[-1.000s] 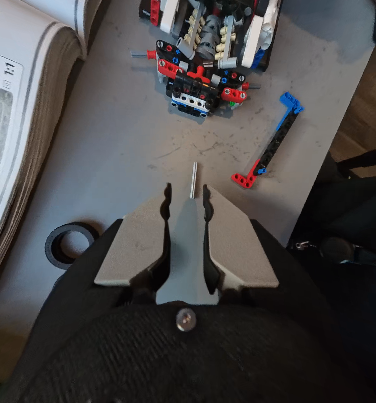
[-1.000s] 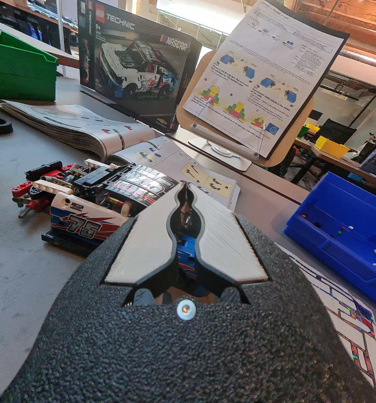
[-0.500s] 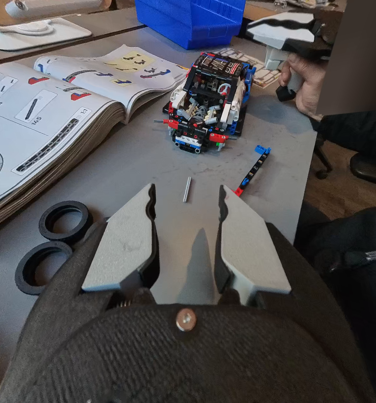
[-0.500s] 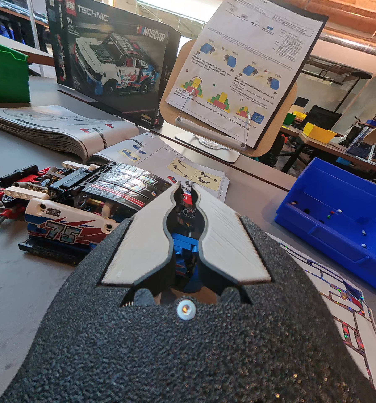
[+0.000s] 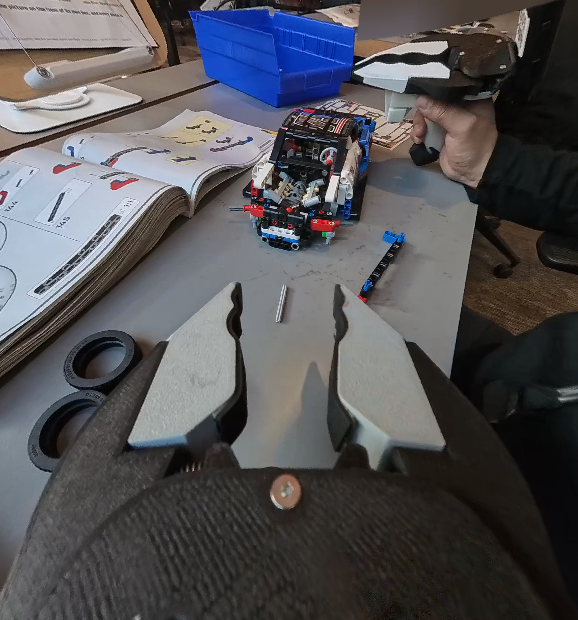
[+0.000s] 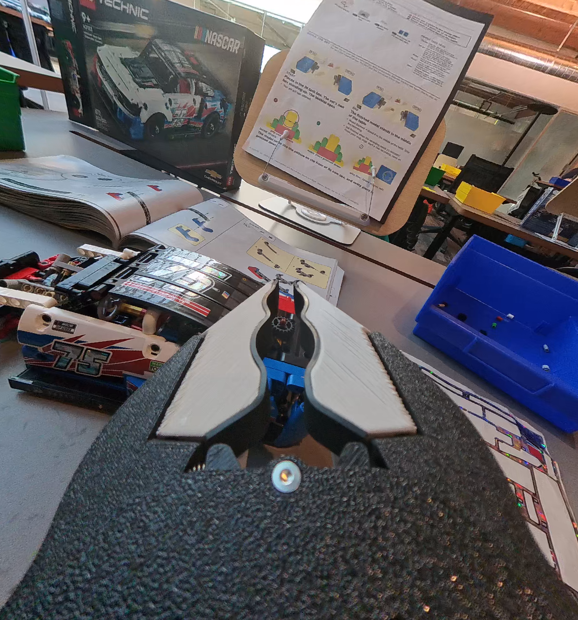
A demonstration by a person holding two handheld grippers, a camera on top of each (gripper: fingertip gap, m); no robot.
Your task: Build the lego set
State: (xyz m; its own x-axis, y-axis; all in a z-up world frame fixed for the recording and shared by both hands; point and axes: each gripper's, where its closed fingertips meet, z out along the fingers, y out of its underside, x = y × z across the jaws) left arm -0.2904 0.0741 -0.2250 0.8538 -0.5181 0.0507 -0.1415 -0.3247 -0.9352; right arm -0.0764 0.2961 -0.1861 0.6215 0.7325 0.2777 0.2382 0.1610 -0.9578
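Left wrist view: my left tongs [image 5: 287, 291] gape wide, empty, low over the bench [image 5: 193, 268]; grey axle [image 5: 281, 303] lies just ahead between the tips, lined up for pickup. Car [image 5: 309, 181] well beyond. Right tongs [image 6: 285, 287] nearly closed, empty, hovering beside the car's rear.

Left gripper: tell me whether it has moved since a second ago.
Yes. The left gripper has drawn back and up from the grey axle, which now lies on the table ahead of its tips, and it has opened wide.
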